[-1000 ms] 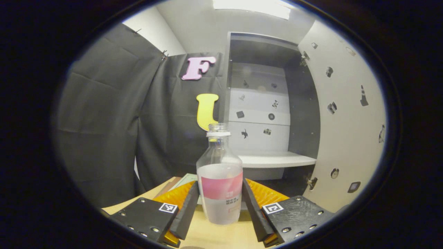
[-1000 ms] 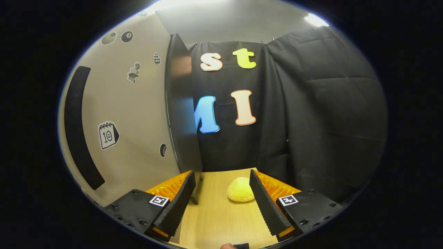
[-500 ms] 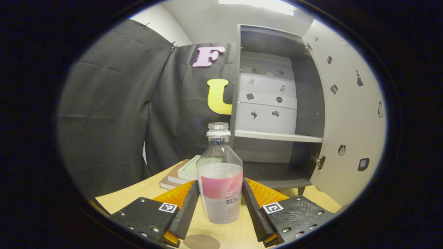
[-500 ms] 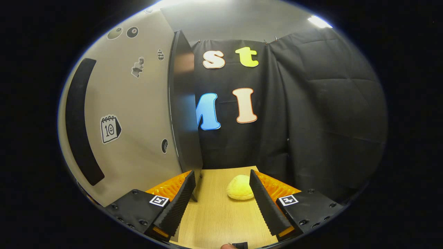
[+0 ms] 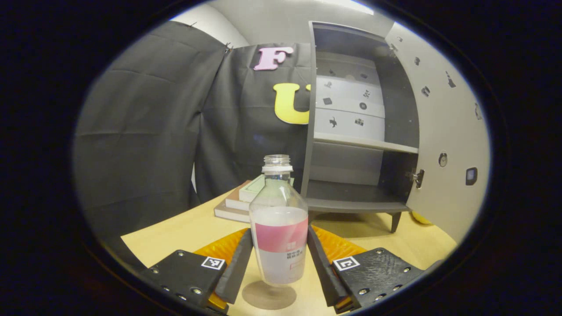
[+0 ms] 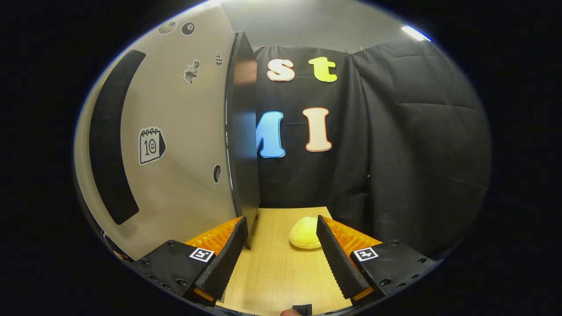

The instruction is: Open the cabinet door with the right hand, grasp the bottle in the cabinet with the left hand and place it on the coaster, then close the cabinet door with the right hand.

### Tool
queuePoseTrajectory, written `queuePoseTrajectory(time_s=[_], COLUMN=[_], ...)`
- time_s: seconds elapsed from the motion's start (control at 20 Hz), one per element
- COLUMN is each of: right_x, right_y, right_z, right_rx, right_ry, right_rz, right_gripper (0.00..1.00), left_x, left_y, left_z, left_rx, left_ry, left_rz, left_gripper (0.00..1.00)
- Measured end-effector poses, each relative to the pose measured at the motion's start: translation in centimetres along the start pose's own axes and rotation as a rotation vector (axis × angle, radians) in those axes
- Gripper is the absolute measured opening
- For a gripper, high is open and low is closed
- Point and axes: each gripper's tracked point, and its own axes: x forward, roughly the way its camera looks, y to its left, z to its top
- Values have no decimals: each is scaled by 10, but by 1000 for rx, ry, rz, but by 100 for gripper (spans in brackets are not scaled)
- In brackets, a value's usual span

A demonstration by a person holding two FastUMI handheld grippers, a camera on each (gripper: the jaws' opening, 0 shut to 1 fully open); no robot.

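Pulled back from the cabinet point(image 5: 358, 145), my left gripper point(image 5: 279, 267) clamps the bottle point(image 5: 279, 228) just above the coaster point(image 5: 268, 295); right gripper point(image 6: 281, 259) gapes empty

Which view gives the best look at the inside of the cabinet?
The left gripper view: it looks into the open cabinet, showing its shelf and bare bottom compartment, behind the bottle held by the left gripper. The right gripper view shows the door's outer face and edge.

Black cloth walls point(image 5: 145, 140), pale ceiling with strip light point(image 6: 415, 33), wooden table point(image 6: 276, 272)
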Motion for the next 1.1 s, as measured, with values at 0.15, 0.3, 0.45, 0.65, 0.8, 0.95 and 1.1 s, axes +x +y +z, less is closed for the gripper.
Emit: queuePoseTrajectory(time_s=[0.15, 0.3, 0.45, 0.65, 0.8, 0.95, 1.1], right_x=[0, -2, -2, 0, 1, 3, 6], right_y=[3, 6, 6, 10, 11, 11, 11], right_z=[-3, -5, -7, -10, -11, -13, -14], right_rx=[-7, -19, -25, -30, -33, -31, -26], right_ry=[6, 14, 18, 29, 34, 37, 40], right_rz=[4, 6, 6, 13, 18, 21, 25], right_gripper=[94, 94, 94, 94, 94, 95, 95], left_x=[-3, -5, -3, -3, -5, -8, -8], left_y=[4, 8, 11, 11, 9, 9, 9], left_z=[-23, -41, -51, -65, -67, -68, -68], left_rx=[9, -6, 1, 14, 39, 72, 74], left_ry=[37, 60, 61, 57, 32, 30, 36], left_rz=[8, 18, 31, 41, 52, 56, 67], left_gripper=[72, 74, 75, 74, 77, 75, 72])
